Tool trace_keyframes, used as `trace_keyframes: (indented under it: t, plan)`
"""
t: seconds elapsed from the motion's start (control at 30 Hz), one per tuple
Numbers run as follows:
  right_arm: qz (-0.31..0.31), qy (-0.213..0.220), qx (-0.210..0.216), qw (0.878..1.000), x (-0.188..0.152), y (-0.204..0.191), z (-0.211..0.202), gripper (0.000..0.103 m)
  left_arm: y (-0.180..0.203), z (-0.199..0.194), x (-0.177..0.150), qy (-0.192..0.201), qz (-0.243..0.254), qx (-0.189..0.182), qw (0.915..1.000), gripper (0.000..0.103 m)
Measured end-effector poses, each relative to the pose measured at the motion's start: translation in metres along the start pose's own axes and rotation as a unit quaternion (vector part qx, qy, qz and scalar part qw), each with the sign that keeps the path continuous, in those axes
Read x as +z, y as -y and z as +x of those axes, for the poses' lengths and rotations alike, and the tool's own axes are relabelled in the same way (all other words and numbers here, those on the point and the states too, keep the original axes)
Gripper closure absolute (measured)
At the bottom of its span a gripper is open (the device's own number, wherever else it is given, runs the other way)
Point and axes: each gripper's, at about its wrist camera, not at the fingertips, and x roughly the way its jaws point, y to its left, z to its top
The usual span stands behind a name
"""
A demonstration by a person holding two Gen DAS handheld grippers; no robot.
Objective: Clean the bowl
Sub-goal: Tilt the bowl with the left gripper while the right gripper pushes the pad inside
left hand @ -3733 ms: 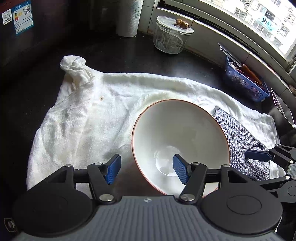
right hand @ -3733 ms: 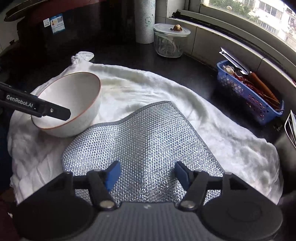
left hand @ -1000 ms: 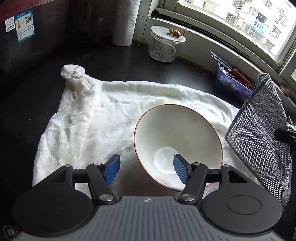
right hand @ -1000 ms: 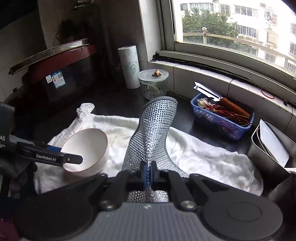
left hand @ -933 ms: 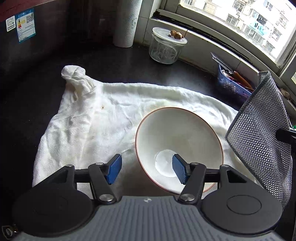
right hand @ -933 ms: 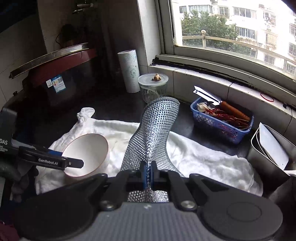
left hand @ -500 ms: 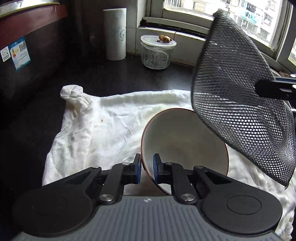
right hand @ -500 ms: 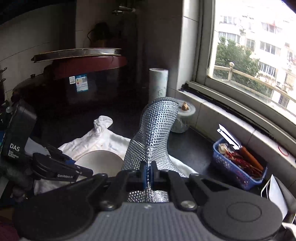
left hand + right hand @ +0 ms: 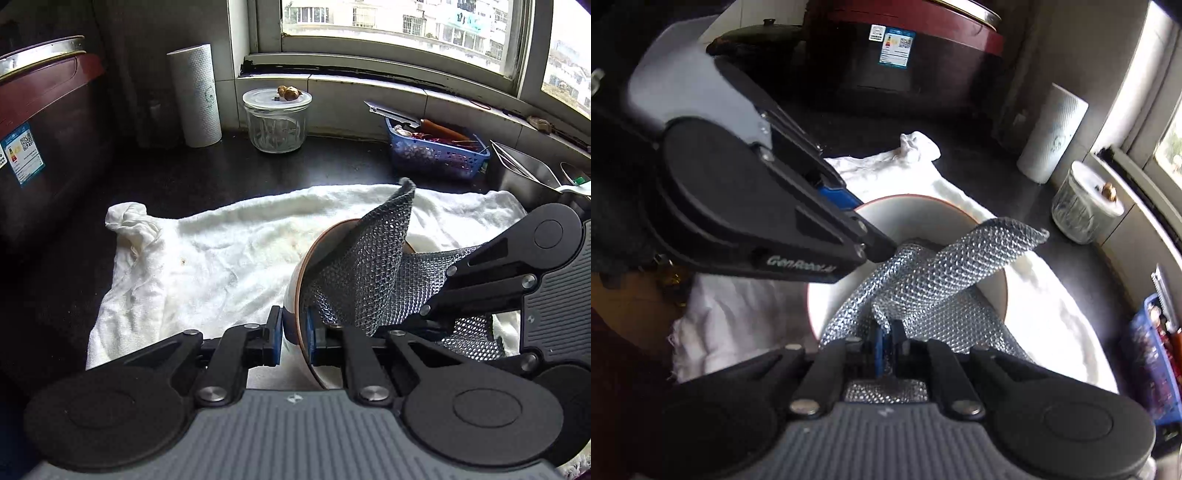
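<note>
A white bowl [image 9: 295,291] with a brown rim stands tilted on a white towel [image 9: 221,258]. My left gripper [image 9: 293,334] is shut on the bowl's near rim, one pad inside and one outside. My right gripper [image 9: 885,345] is shut on a silver mesh scouring cloth [image 9: 934,284] and holds it inside the bowl [image 9: 912,218]. In the left wrist view the cloth [image 9: 369,273] fills the bowl and the right gripper's body comes in from the right. In the right wrist view the left gripper's fingers [image 9: 827,229] reach over the bowl's left rim.
On the dark counter behind stand a paper towel roll [image 9: 195,96], a lidded glass jar [image 9: 277,118], a blue basket [image 9: 436,151] of utensils and a metal container [image 9: 524,170]. A dark red cooker [image 9: 905,55] is at the left. The window sill runs along the back.
My left gripper shut on the bowl's rim and tilted the bowl up. My right gripper lifted the mesh cloth off the towel, carried it over and pushed it into the bowl.
</note>
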Motion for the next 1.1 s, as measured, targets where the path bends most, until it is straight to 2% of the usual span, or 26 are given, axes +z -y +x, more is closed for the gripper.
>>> trace_keyframes:
  t: [0.1, 0.17, 0.2, 0.3, 0.37, 0.5, 0.67, 0.8, 0.87, 0.93, 0.97, 1.03, 1.1]
  plan:
    - [0.024, -0.009, -0.001, 1.000, 0.000, 0.005, 0.005, 0.091, 0.001, 0.000, -0.001, 0.001, 0.000, -0.005, 1.0000, 0.091]
    - [0.041, -0.014, -0.001, 0.999, -0.001, 0.008, 0.008, 0.079, 0.003, -0.001, -0.002, 0.002, -0.001, -0.010, 0.9999, 0.091]
    - [0.049, -0.017, -0.002, 0.999, -0.001, 0.009, 0.009, 0.077, 0.003, -0.001, -0.002, 0.002, -0.001, -0.013, 0.9999, 0.091]
    - [0.073, -0.026, -0.003, 0.997, -0.001, 0.014, 0.014, 0.077, 0.000, 0.001, -0.004, -0.011, -0.021, -0.026, 0.9994, 0.091]
    - [0.076, -0.022, 0.001, 0.997, -0.004, 0.002, 0.021, 0.087, -0.012, 0.006, -0.007, -0.027, -0.063, -0.041, 0.9968, 0.091]
    - [0.037, -0.024, -0.014, 0.999, -0.002, -0.008, 0.019, 0.094, -0.033, 0.014, -0.014, -0.059, -0.145, -0.070, 0.9851, 0.091]
    - [0.042, -0.024, -0.022, 0.999, 0.000, -0.004, 0.015, 0.095, -0.039, 0.018, -0.024, -0.057, -0.193, -0.085, 0.9757, 0.090]
    - [0.093, -0.020, -0.003, 0.995, -0.002, 0.006, 0.015, 0.095, -0.056, 0.027, -0.034, -0.046, -0.297, -0.137, 0.9438, 0.089]
    - [0.099, -0.016, -0.016, 0.995, -0.001, 0.009, 0.011, 0.095, -0.056, 0.034, -0.035, -0.044, -0.333, -0.160, 0.9284, 0.089]
    - [0.107, -0.013, -0.033, 0.994, 0.001, 0.015, 0.009, 0.095, -0.055, 0.042, -0.036, -0.050, -0.371, -0.181, 0.9094, 0.088]
    - [0.111, -0.012, -0.044, 0.993, 0.002, 0.019, 0.009, 0.095, -0.055, 0.047, -0.037, -0.055, -0.392, -0.191, 0.8980, 0.088]
    - [0.113, -0.015, -0.061, 0.992, 0.003, 0.023, 0.012, 0.095, -0.058, 0.058, -0.043, -0.080, -0.447, -0.207, 0.8666, 0.087]
    - [0.129, -0.022, -0.060, 0.990, 0.002, 0.028, 0.017, 0.095, -0.058, 0.060, -0.044, -0.086, -0.457, -0.210, 0.8602, 0.087]
